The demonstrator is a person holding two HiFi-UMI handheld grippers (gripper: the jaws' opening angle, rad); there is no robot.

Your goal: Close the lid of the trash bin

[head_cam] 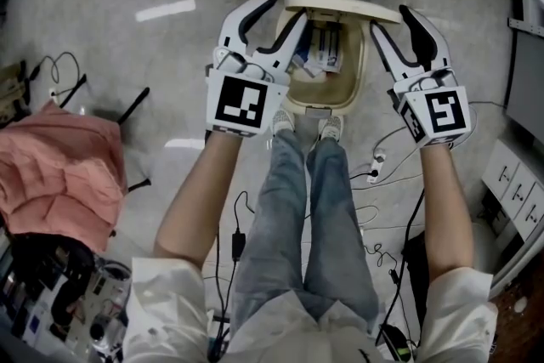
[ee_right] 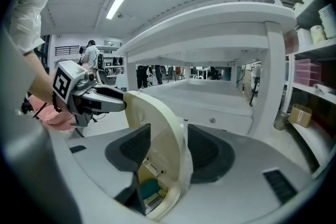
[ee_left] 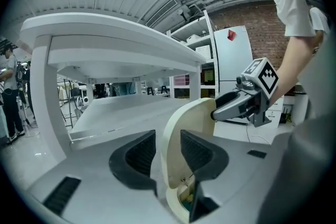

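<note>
Cream trash bin [head_cam: 362, 68] on grey floor [head_cam: 170, 55], lid [head_cam: 340, 6] standing upright, left tool [head_cam: 291, 4] and right tool [head_cam: 388, 15] each straddling one side edge of lid, jaws of both parted, unclamped, packaging litter [head_cam: 323, 51] inside bin

Cream trash bin [head_cam: 361, 74] stands open on the floor, lid [head_cam: 340, 6] raised (near vertical).
</note>
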